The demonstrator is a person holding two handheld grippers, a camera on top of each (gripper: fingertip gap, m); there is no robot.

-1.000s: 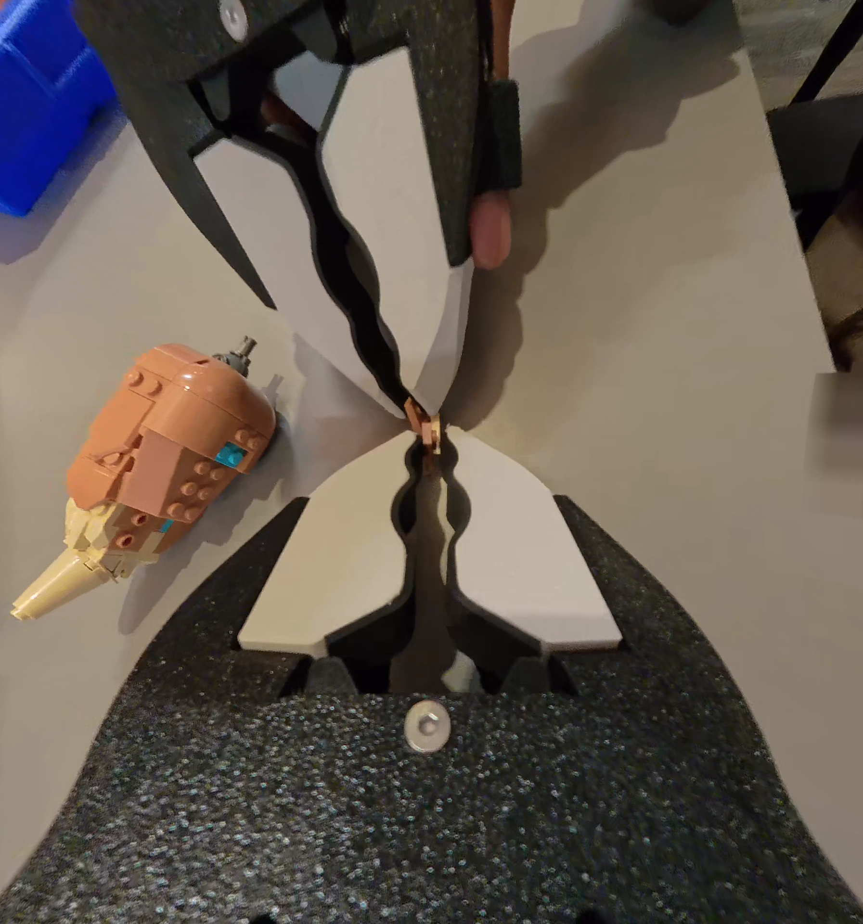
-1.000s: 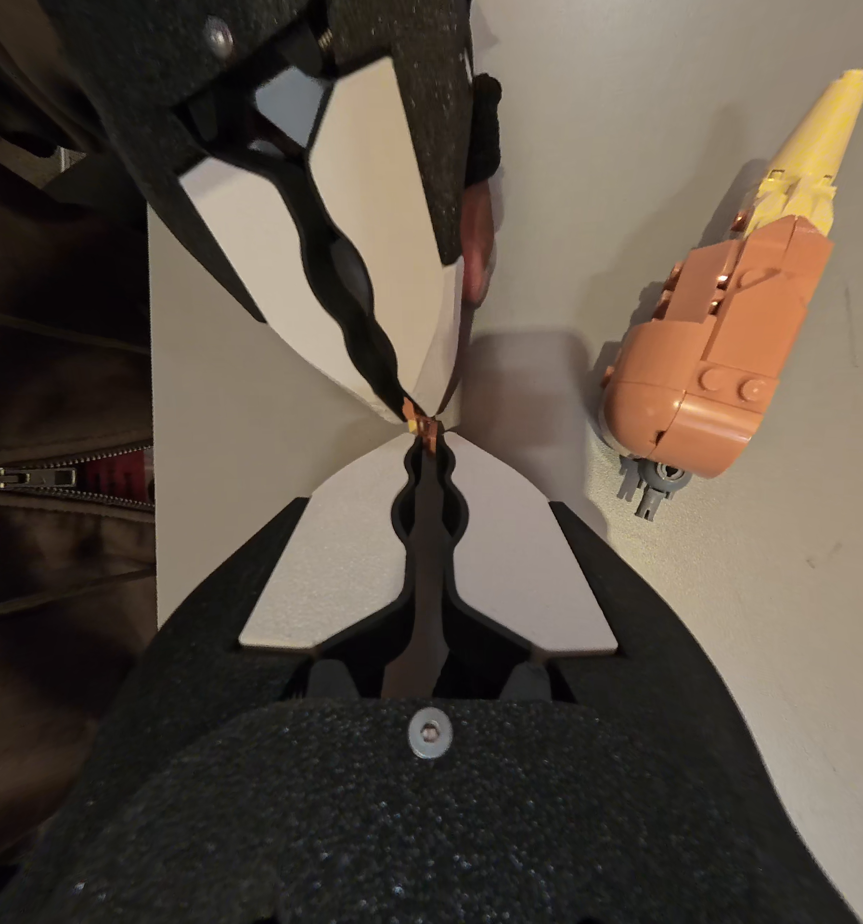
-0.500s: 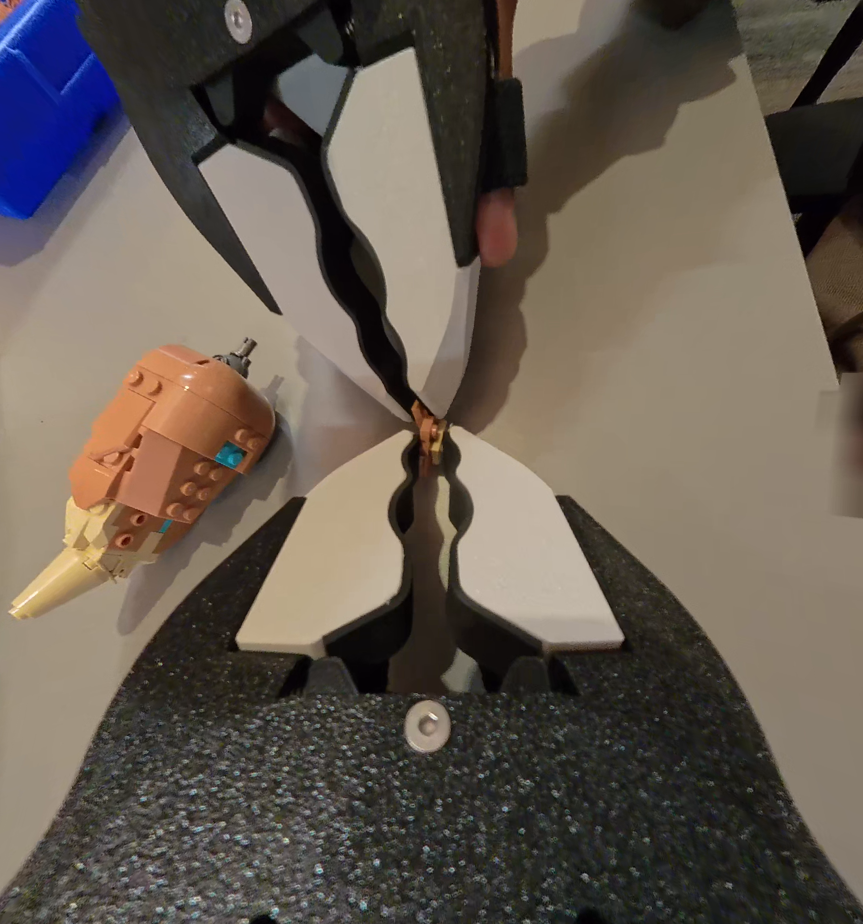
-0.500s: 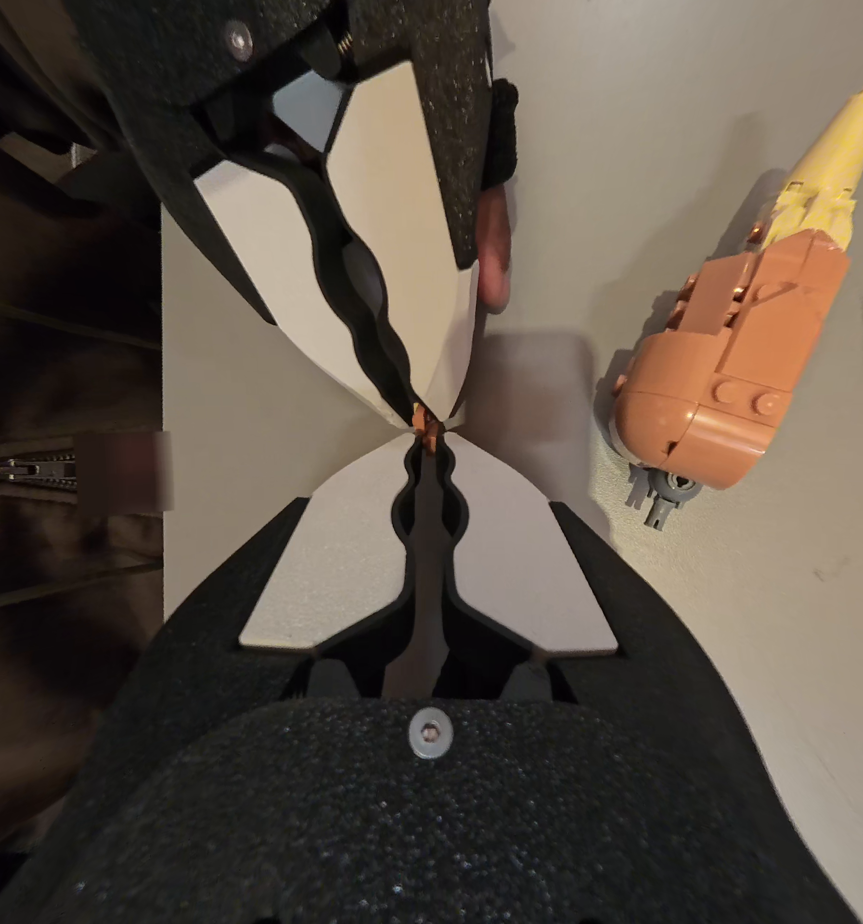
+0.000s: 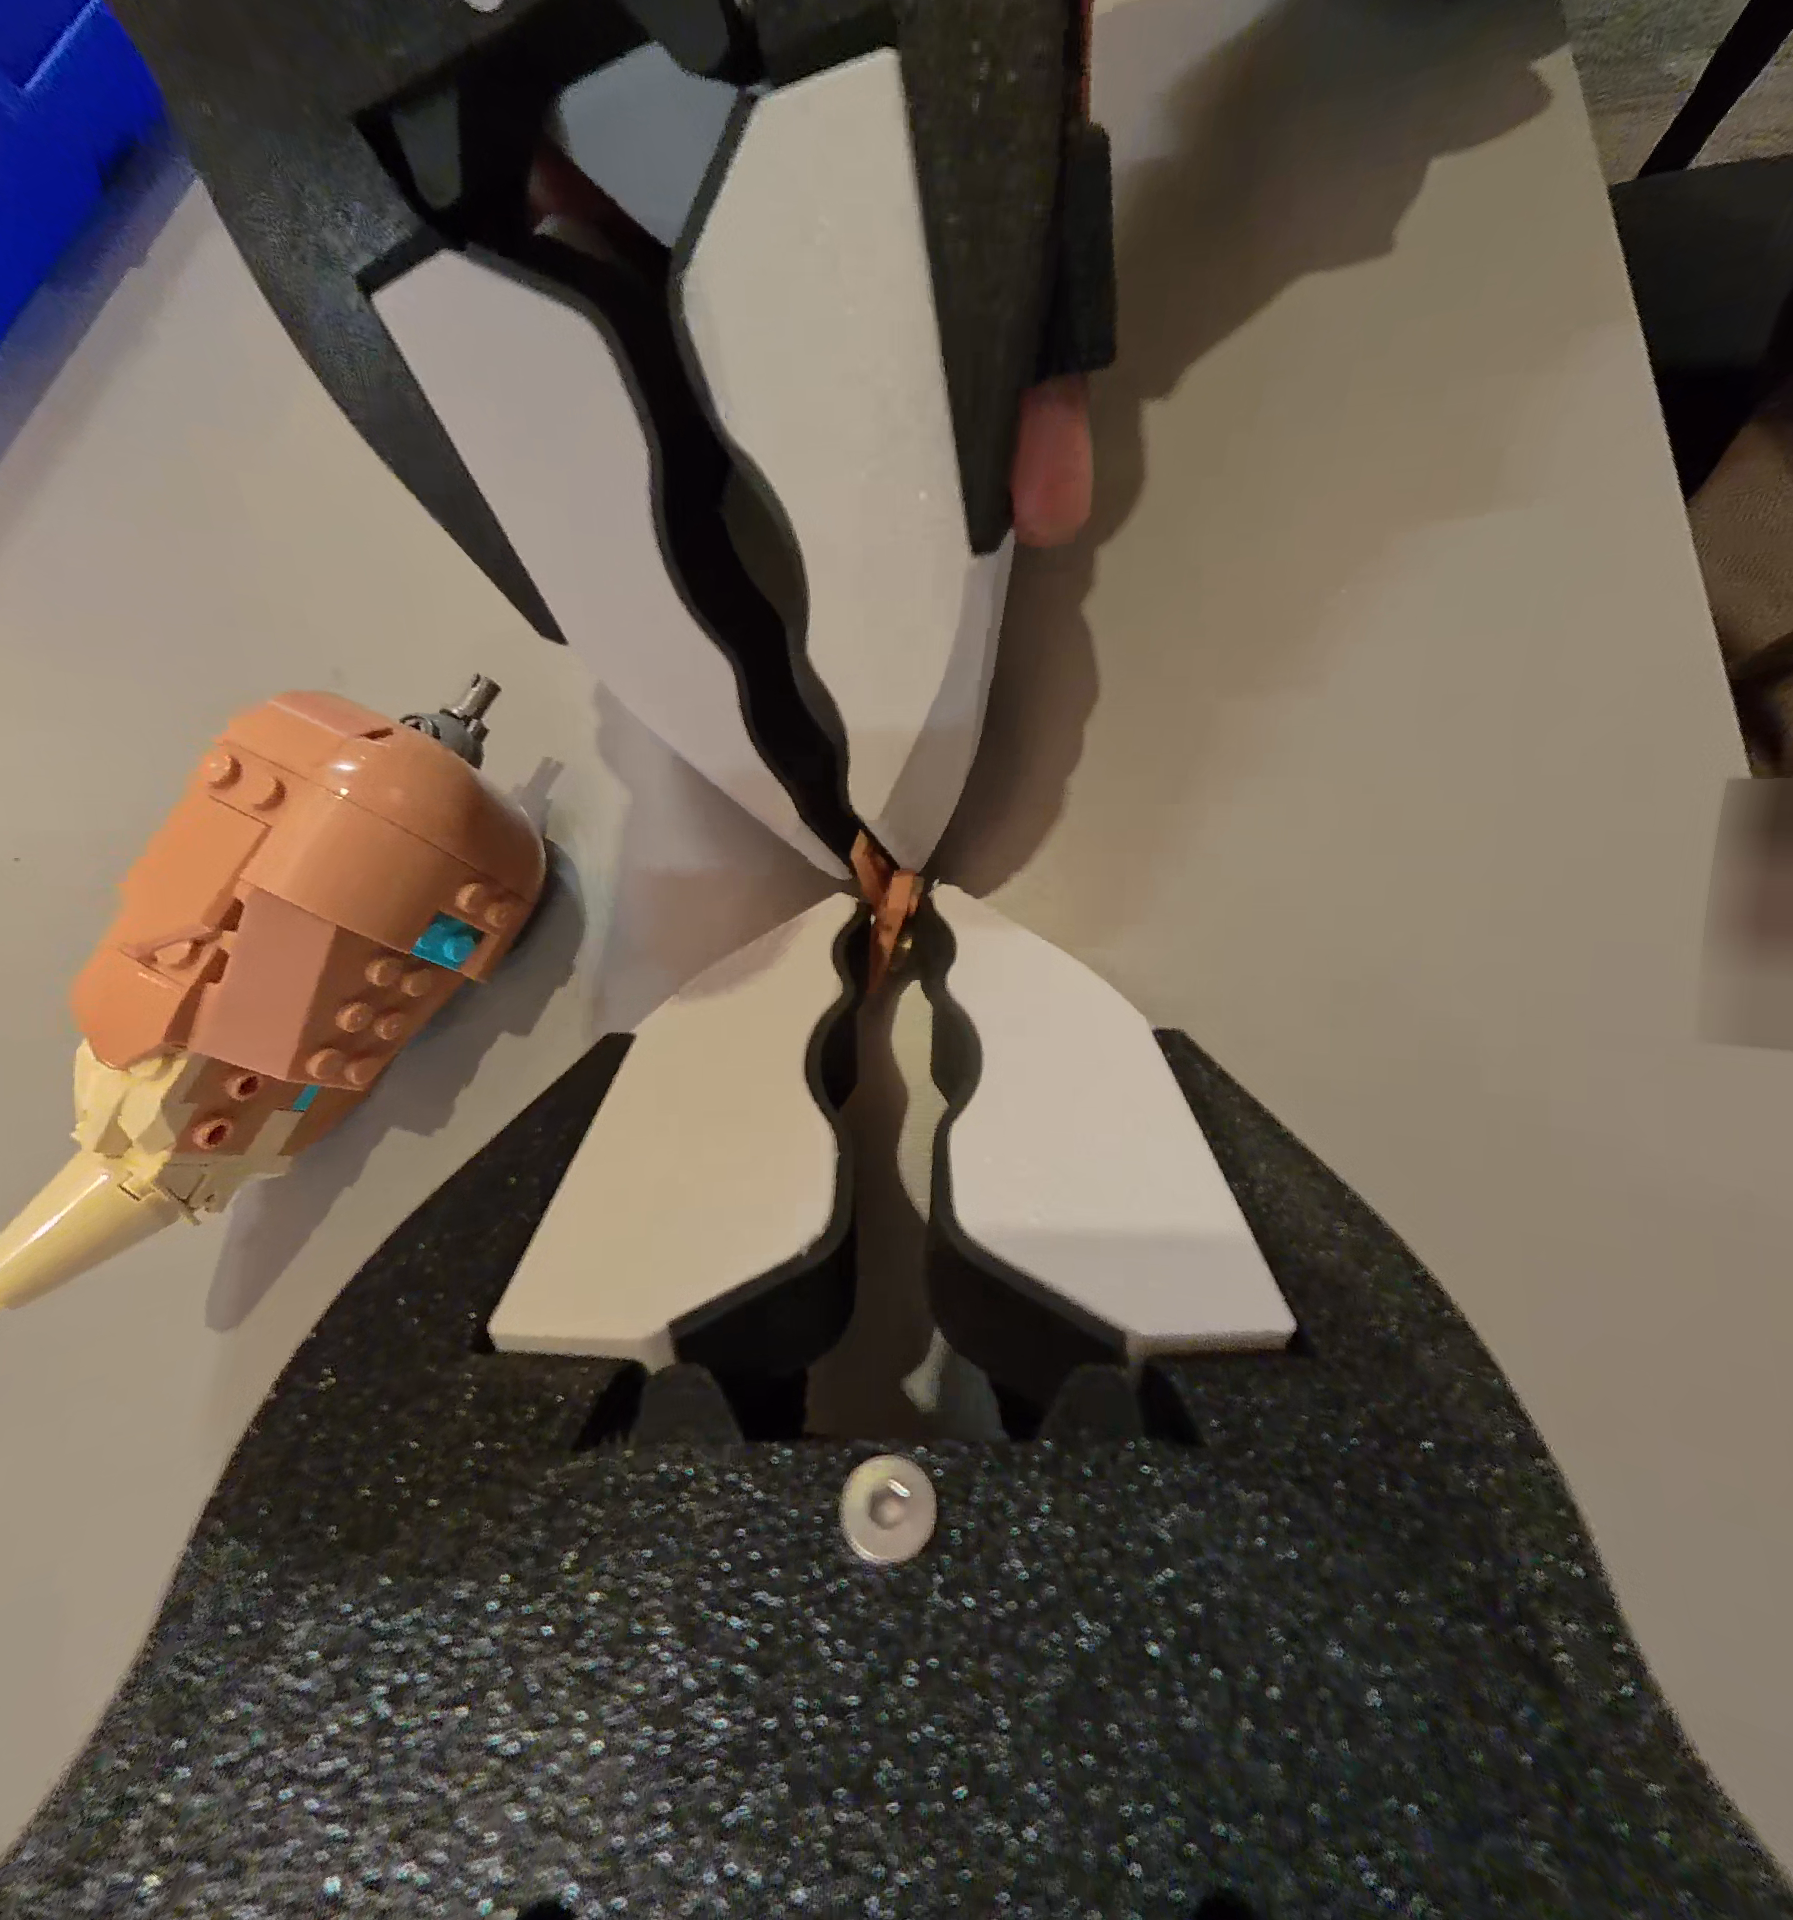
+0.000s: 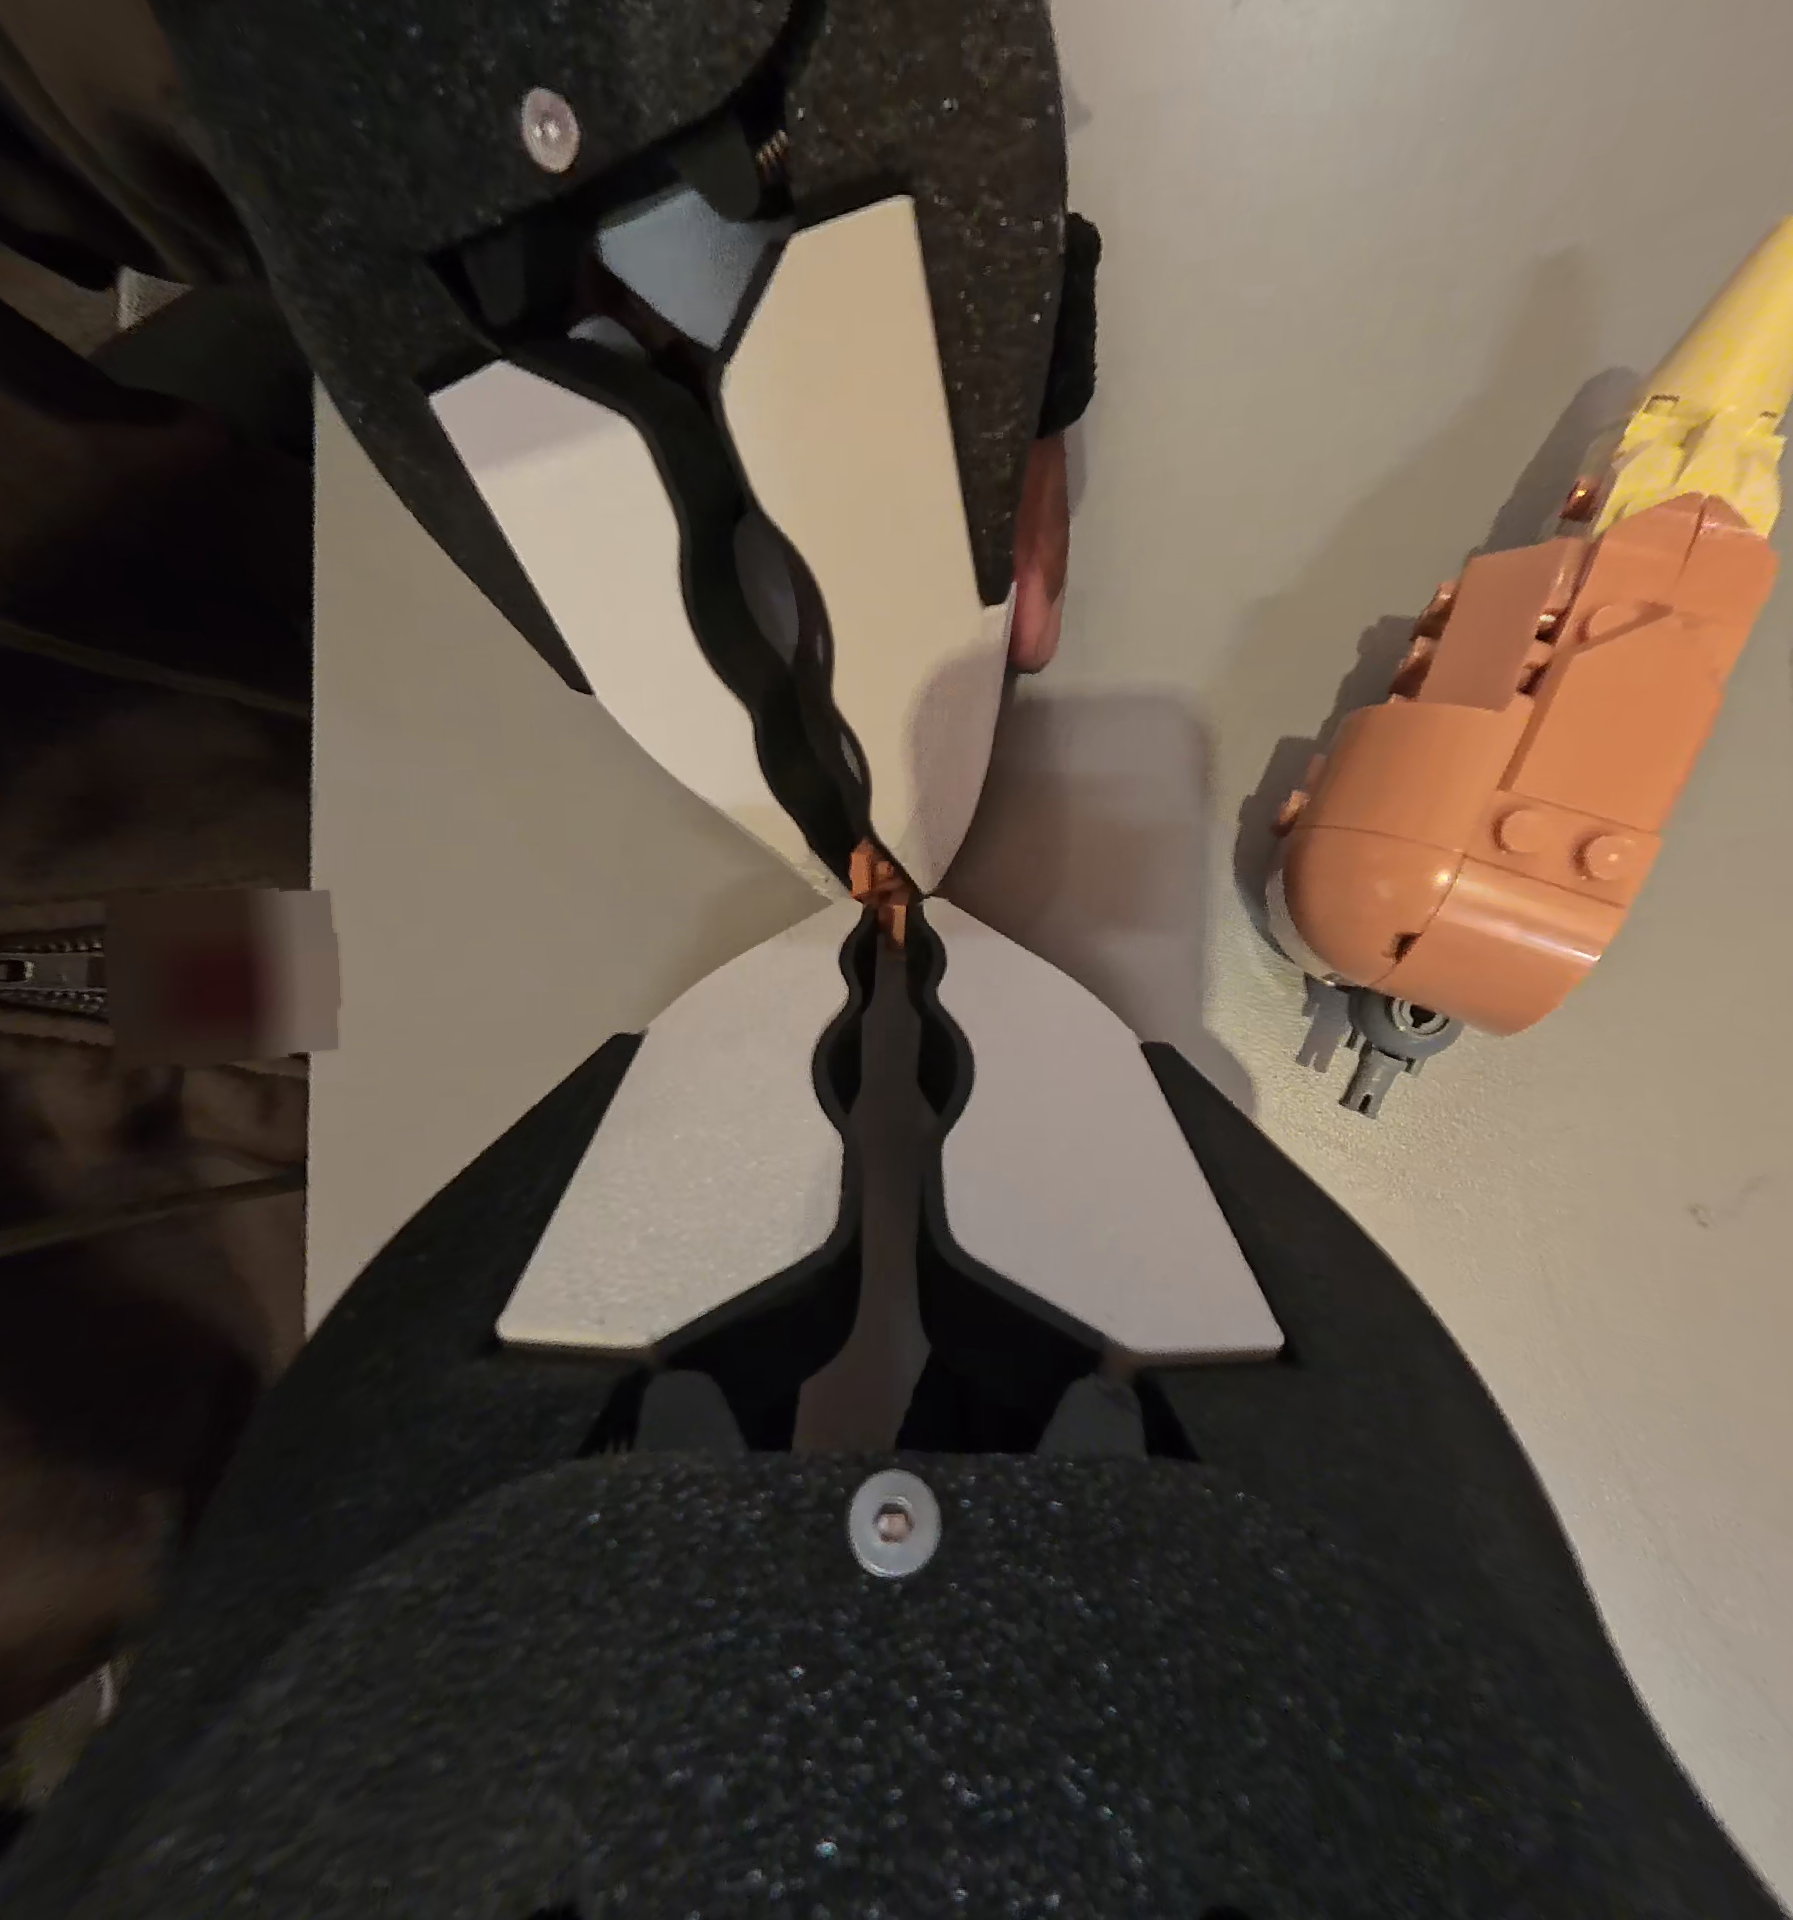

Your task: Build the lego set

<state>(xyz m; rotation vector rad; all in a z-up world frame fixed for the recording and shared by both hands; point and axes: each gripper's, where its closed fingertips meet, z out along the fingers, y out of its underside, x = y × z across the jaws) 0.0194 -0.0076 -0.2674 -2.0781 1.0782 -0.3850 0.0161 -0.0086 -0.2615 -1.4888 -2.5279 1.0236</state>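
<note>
1. The 2 handheld grippers meet tip to tip above a pale grey table (image 5: pixel 1339 675), each seen from the other's side.
2. The left gripper (image 5: pixel 890 935) is closed, its 2 white fingers pinching a small brown lego piece (image 5: pixel 887 920) at the very tips.
3. The right gripper (image 6: pixel 890 925) is also closed, pinching a small orange-brown lego piece (image 6: pixel 876 878) at its tips. In the left wrist view it reaches in from the top of the picture.
4. The pieces held by the 2 grippers touch where the tips meet. They are too small to tell whether they are joined.
5. A fingertip (image 5: pixel 1053 468) of the person shows beside the black shell of the right gripper.
6. A partly built lego model (image 5: pixel 289 935) lies on its side on the table, apart from both grippers. Its body is orange-brown with visible studs, it has a tan cone at 1 end, a grey connector at the other and 1 small teal piece on its flank.
7. A blue bin (image 5: pixel 30 187) sits at the far left corner of the table.
8. A dark jacket with a zipper (image 6: pixel 19 977) shows past the table edge in the right wrist view.
</note>
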